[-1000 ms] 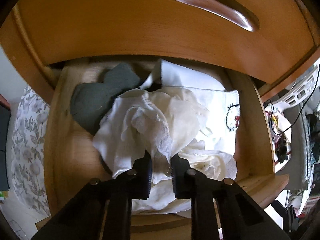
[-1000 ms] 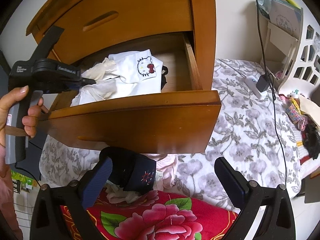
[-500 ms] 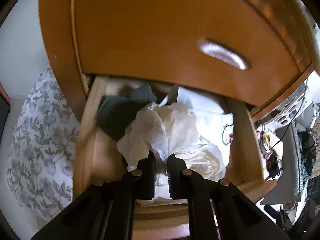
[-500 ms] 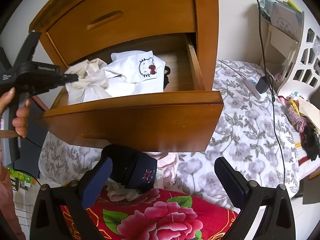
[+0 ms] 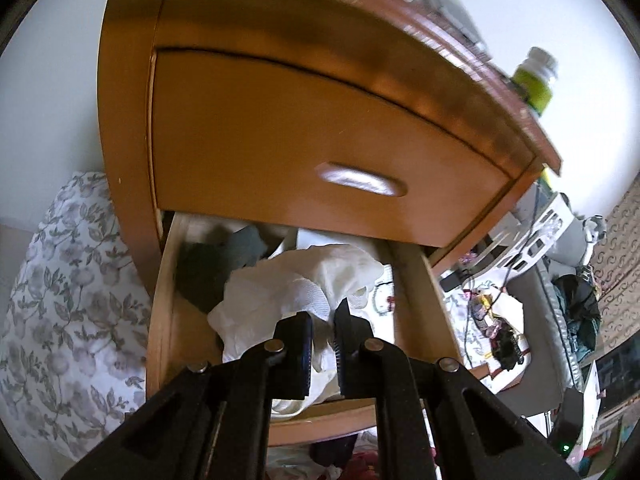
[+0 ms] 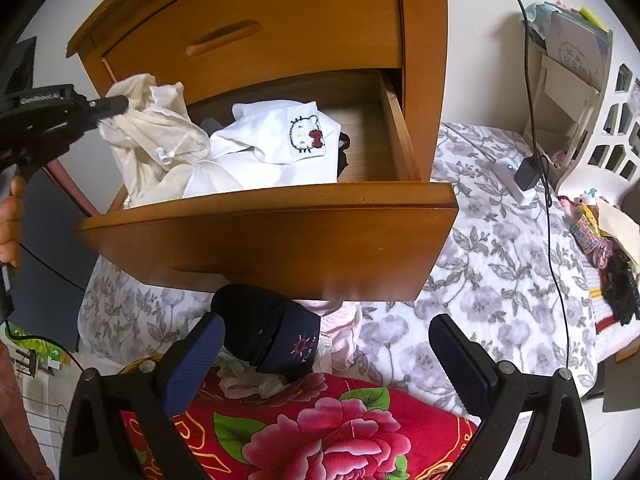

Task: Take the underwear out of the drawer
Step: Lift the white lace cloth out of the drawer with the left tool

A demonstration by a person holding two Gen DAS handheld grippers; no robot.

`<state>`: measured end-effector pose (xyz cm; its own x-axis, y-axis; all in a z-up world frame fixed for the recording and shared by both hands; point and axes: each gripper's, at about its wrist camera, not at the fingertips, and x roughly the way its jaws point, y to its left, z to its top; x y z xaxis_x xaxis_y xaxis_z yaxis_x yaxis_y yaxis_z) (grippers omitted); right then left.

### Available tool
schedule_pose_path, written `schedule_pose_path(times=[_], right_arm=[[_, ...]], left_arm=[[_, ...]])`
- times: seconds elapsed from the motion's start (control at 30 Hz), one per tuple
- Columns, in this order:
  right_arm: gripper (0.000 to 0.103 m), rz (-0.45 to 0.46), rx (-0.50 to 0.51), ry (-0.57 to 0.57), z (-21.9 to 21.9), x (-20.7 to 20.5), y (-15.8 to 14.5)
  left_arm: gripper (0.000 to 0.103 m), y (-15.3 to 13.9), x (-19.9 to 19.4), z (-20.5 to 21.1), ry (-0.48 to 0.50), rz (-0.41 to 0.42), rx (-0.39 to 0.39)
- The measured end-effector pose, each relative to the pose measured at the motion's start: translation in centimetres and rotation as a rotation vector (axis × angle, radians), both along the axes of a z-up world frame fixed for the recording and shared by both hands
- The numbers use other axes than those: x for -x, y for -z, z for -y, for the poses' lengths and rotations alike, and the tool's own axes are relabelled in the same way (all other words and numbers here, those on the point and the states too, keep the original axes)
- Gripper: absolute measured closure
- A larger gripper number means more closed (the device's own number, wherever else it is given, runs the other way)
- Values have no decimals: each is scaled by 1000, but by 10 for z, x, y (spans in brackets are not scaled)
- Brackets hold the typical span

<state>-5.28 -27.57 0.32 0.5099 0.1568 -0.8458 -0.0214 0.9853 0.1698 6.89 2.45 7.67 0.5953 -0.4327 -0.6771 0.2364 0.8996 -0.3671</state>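
The wooden drawer [image 6: 280, 240] stands pulled out of the nightstand [image 5: 280, 128]. My left gripper [image 5: 323, 332] is shut on cream mesh underwear [image 5: 296, 288], lifted above the drawer's left side [image 6: 152, 132]; in the right wrist view the left gripper [image 6: 120, 103] holds the cloth's top and the cloth trails down into the drawer. A white garment with a cat patch [image 6: 280, 136] and a dark green one [image 5: 208, 268] lie inside. My right gripper [image 6: 328, 352] is open below the drawer front, above dark navy underwear [image 6: 272, 332] on the bed.
A red floral cloth [image 6: 312, 432] and pink garment [image 6: 344, 332] lie under the right gripper. A grey-floral bedspread [image 6: 500, 248] spreads right, with a charger and cable [image 6: 524, 172]. A white shelf [image 6: 592, 80] stands far right. A green bottle [image 5: 538, 80] sits on the nightstand.
My left gripper has risen and drawn back with the cream underwear, pulling it up out of the pile in the drawer. The right gripper has stayed put.
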Motion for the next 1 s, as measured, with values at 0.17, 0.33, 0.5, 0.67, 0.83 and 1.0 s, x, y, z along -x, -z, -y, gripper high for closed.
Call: schedule_pose_path(times=[0.17,0.33,0.5,0.67,0.83,1.0], right_arm=[[0,5,0,1,0,3,-4],[0,11,-1,1,0,5,-7],[0,17,-3,-1,-1,8,-10],[0,24,-5,2,-1,10,-13],[0,32,-6,3,-2,13,-17],[0,39,-8,0,-3,16,-20]], left_arm=[[94,-22,17,-1,19,69,29],[94,-55,39,-2,36,158,60],[94,-83,63,-3,46,238,81],[94,-108,88,-5,60,320,99],[94,-129,108,-9,70,376,117],[94,-143,128,-11,80,423,123]])
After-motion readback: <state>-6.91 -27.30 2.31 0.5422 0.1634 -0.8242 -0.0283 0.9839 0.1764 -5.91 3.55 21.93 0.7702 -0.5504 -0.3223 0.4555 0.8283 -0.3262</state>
